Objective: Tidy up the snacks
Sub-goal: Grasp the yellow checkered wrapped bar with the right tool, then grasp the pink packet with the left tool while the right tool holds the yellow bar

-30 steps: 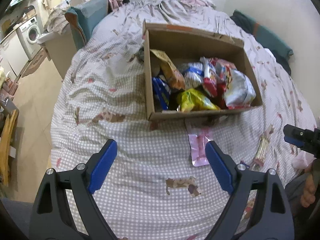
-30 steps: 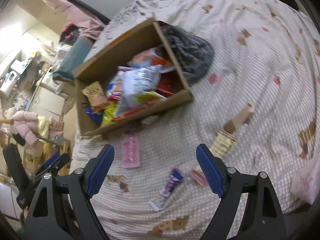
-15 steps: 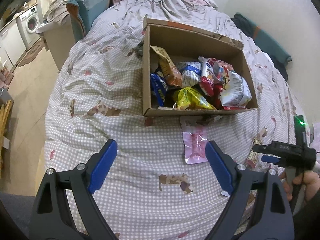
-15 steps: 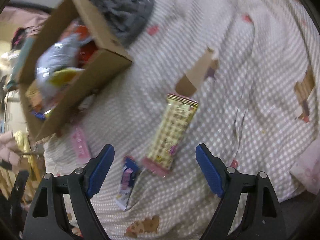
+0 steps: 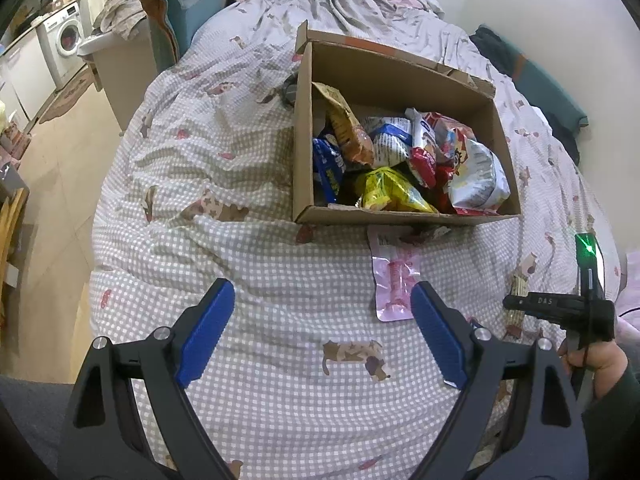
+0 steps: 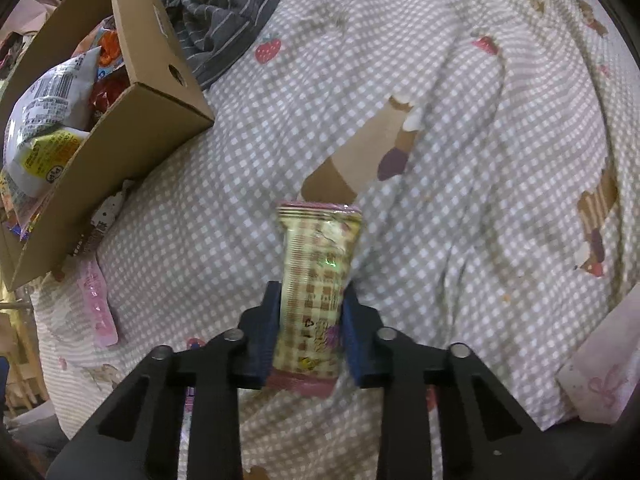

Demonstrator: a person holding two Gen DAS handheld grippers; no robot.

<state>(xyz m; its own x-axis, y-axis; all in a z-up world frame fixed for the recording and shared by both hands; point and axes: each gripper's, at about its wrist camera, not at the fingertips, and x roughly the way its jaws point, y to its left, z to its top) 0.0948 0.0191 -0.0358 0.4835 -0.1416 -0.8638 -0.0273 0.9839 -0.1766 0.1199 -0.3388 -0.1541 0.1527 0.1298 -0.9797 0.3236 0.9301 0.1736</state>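
Checked yellow snack packet (image 6: 316,280) lies on the bed (image 6: 460,120), the right hand-held gripper (image 6: 308,332) closing its jaws onto it. Left hand-held gripper (image 5: 320,336) hovers wide, empty. Nearby: cardboard box (image 5: 304,128) of snacks, pink sachet (image 5: 394,280), grey striped cloth (image 6: 216,12)

Cream-and-brown checked snack pack (image 6: 318,280), grey-white gingham bedspread (image 6: 460,120), seemingly pink packet (image 6: 96,304).

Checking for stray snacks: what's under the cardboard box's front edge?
A pink packet pokes out from beneath the cardboard box, with another white wrapper beside it. How far they reach underneath is hidden.
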